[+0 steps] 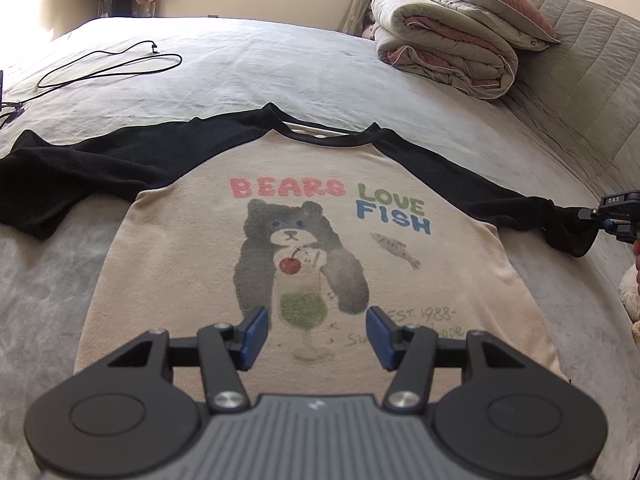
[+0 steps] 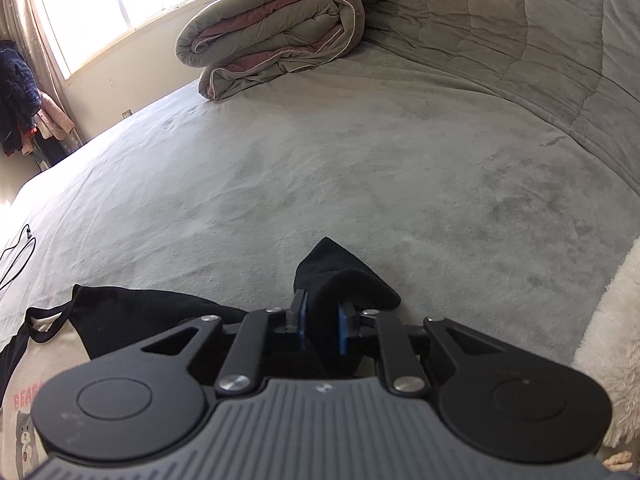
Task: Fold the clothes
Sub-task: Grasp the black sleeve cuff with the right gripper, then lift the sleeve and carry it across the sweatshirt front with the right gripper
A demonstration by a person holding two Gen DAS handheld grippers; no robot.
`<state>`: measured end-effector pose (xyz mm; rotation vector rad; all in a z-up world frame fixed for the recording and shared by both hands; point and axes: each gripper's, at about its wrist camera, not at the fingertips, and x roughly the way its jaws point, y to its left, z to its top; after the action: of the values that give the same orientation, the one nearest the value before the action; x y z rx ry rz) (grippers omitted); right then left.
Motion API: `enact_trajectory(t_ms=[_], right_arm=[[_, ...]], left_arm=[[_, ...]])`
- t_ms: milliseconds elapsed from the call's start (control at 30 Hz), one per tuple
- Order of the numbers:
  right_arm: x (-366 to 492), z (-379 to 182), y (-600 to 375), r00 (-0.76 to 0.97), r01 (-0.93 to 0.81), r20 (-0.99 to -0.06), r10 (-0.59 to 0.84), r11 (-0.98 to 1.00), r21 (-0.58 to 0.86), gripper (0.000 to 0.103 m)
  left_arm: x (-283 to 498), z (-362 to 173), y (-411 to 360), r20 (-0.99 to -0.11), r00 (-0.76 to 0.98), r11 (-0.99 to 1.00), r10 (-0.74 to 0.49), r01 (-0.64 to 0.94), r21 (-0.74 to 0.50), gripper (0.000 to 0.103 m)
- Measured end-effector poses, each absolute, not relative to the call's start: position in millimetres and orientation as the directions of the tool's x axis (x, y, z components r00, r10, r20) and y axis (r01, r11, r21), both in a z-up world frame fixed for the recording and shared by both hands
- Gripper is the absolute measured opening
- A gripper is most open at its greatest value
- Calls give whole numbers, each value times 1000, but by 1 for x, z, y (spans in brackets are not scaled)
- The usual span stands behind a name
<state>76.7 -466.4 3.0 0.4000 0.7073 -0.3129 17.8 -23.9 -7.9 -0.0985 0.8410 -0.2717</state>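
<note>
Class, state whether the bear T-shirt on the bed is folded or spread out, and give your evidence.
Spread out. The bear T-shirt lies flat, print up, both black sleeves extended; the right gripper pinches one sleeve end.

Shirt (image 1: 312, 216) on bed (image 1: 280, 64), duvet (image 1: 444, 48) behind

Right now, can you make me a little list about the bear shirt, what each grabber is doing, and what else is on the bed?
shirt: cream T-shirt with black sleeves and a bear print, spread flat, print up
left gripper: open, above the shirt's lower part, holding nothing
right gripper: shut on the black sleeve end
surface: grey plush bed cover
also there: folded grey and pink quilt, black cable
</note>
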Motion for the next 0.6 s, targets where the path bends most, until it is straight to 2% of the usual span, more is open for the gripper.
enact_trajectory(t_ms=[167,433,600], right_arm=[[64,-1,-472,717,434,-677,-169,868,243,8],[30,-22,-483,680,474,-719,-143,834,282,7],[15,-27,-485,696,467,-709,-112,822,328,7]], left_arm=[[18,-4,-32,-721,631,958,-286,215,-192,55],[19,-2,-53,-720,612,944,-326,253,-212,56],[25,-4,-73,-725,597,936,-344,275,-217,56]])
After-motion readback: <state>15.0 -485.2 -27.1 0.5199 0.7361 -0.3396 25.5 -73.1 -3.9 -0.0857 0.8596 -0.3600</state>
